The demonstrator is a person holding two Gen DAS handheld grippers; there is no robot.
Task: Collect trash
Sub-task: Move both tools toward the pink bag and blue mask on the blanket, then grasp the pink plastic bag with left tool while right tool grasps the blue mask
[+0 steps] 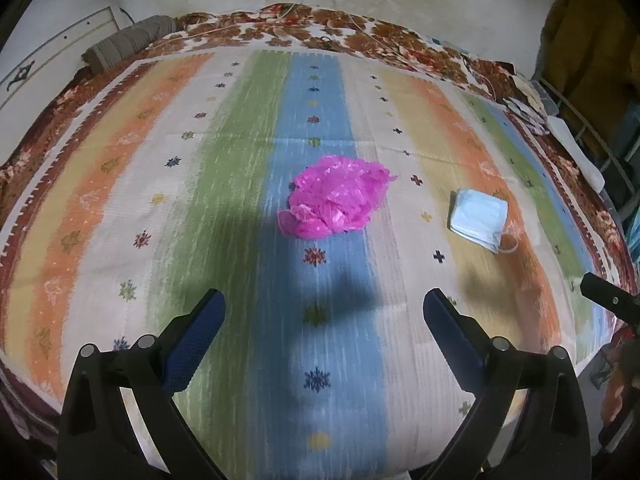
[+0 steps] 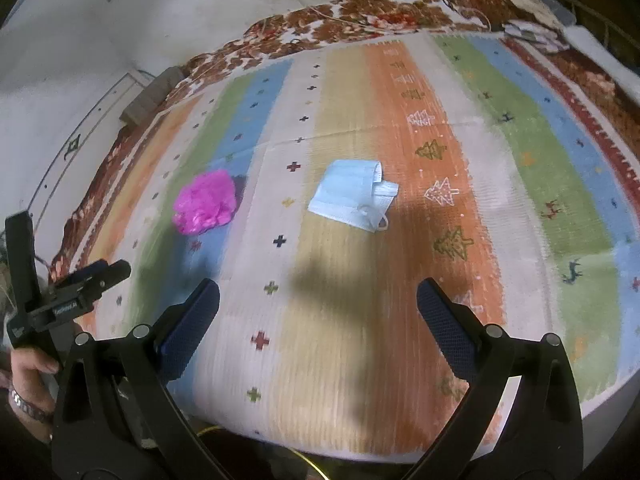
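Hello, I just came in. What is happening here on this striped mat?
A person holds a two-finger tool in each hand above a striped mat. The left tool is open and points at a crumpled pink plastic bag. The right tool is open and faces a light blue face mask. Both pieces of trash lie on the mat, not yet touched.

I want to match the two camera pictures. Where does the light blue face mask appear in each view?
Left wrist view: the light blue face mask lies right of centre, on the yellow stripe.
Right wrist view: the mask lies just above centre, ahead of the open right gripper.
Shared landmark: the crumpled pink plastic bag lies to the left of the mask in both views.
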